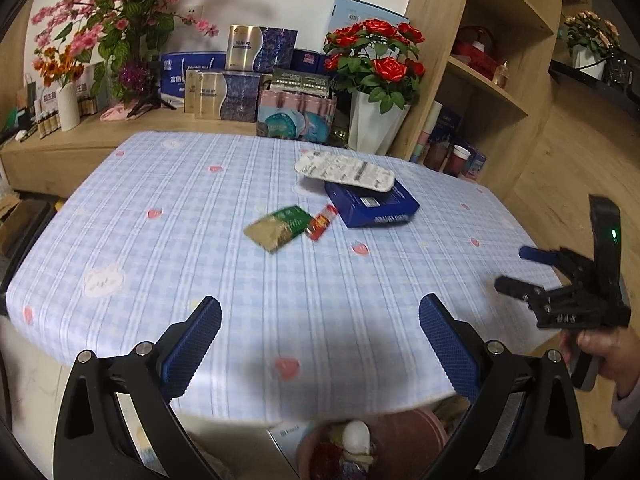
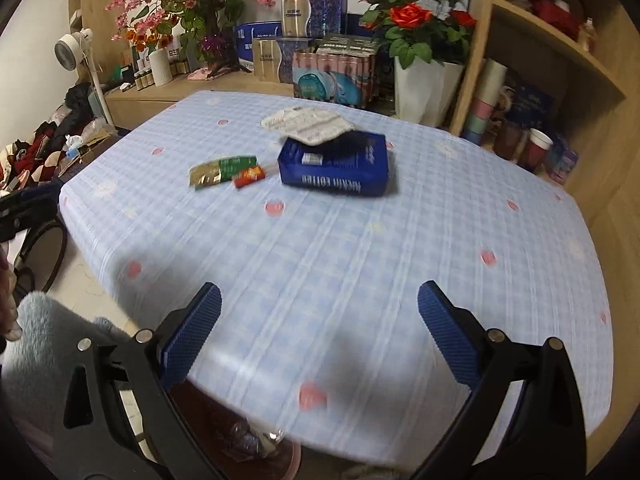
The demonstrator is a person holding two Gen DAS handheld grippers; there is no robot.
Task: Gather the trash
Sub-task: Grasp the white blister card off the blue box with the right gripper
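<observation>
Ahead, mid-table: green packet [image 1: 278, 226] touching a red wrapper [image 1: 321, 222], blue box [image 1: 372, 202] just beyond under a blister sheet [image 1: 344, 170]. Left gripper [image 1: 320, 344] spread, empty, pointing almost straight at the packet — long axis crosswise. Right gripper [image 2: 319, 336] likewise spread and empty, seemingly nearer the box. Bin [image 1: 416, 428] below the near edge.

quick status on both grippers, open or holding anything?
Left gripper: open, holding nothing, above the table.
Right gripper: open, holding nothing.
</observation>
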